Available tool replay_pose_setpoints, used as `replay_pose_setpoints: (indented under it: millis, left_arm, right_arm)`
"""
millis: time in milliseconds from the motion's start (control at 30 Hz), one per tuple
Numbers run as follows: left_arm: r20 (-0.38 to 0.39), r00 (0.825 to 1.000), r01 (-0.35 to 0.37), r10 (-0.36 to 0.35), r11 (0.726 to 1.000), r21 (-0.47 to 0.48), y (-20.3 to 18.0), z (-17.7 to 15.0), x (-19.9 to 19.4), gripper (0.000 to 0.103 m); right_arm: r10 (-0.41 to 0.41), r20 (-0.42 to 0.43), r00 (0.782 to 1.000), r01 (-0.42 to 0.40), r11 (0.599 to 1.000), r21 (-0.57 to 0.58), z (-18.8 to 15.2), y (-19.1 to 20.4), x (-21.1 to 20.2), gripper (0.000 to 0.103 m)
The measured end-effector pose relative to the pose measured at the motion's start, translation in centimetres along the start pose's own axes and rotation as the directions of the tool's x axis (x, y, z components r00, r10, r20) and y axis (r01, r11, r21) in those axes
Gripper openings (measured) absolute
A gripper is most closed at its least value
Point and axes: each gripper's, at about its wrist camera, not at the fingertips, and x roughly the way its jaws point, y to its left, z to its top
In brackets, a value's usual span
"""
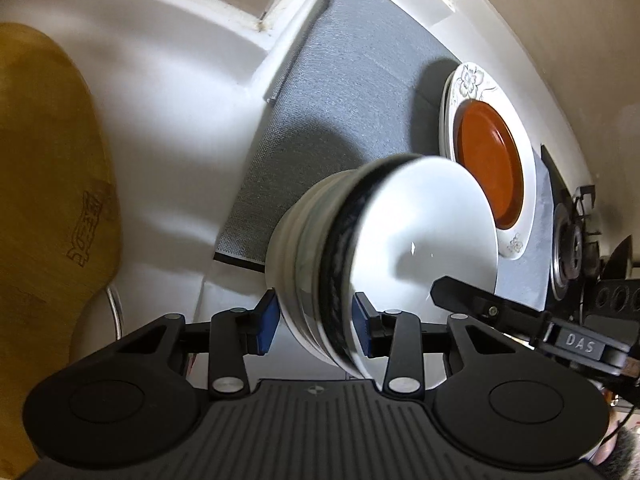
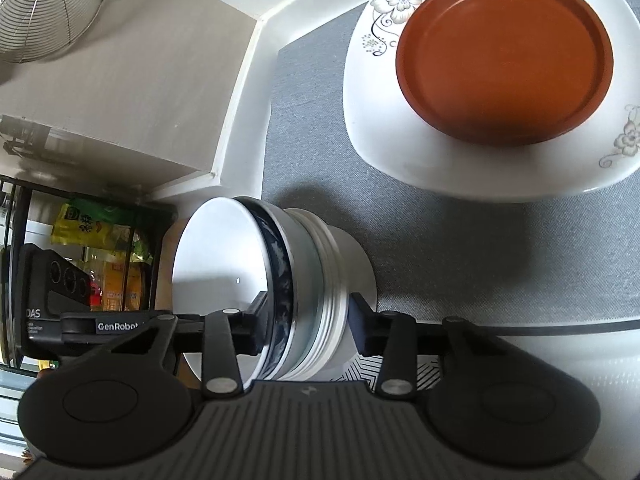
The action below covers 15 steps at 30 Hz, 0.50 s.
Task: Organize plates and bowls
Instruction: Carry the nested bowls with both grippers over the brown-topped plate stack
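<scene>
A stack of nested bowls [image 1: 384, 232] [image 2: 224, 264], the top one white inside with a dark blue band outside, hangs tilted over a grey mat [image 1: 340, 80] [image 2: 440, 260]. Whether its foot touches the mat I cannot tell. My left gripper [image 1: 316, 320] is shut across the stacked rims, one blue pad outside and one inside the top bowl. My right gripper [image 2: 308, 320] grips the opposite side of the rims the same way; one of its fingers [image 1: 452, 292] reaches into the bowl. On the mat beyond lies a white flowered plate [image 1: 472, 84] [image 2: 400, 140] carrying a red-brown plate [image 1: 488, 160] [image 2: 504, 56].
A wooden cutting board [image 1: 48, 200] leans at the left against the white wall. A gas burner [image 1: 568, 248] sits past the mat's edge. A wire strainer [image 2: 44, 8] hangs up left, and a rack of food packets [image 2: 100, 232] stands beside the counter.
</scene>
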Motion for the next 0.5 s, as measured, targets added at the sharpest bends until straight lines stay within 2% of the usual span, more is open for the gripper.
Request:
replay_pose_setpoints:
  millis: [133, 333, 500]
  left_arm:
    - [-0.012, 1.0, 0.005, -0.005, 1.0, -0.011, -0.2, 0.0, -0.1, 0.042]
    - [-0.017, 1.0, -0.013, 0.013, 1.0, -0.002, -1.4, -0.1, -0.7, 0.042]
    - [-0.002, 1.0, -0.017, 0.017, 0.999, 0.029, -3.4, -0.2, -1.4, 0.042]
  right_arm:
    - [-0.006, -0.009, 1.0, 0.006, 0.999, -0.034, 0.1, 0.1, -0.6, 0.046]
    - [-0.003, 0.002, 1.0, 0.003, 1.0, -0.018, -0.2, 0.2, -1.0, 0.046]
    - [0.006, 0.029, 1.0, -0.005, 1.0, -0.017, -0.2, 0.3, -3.0, 0.045]
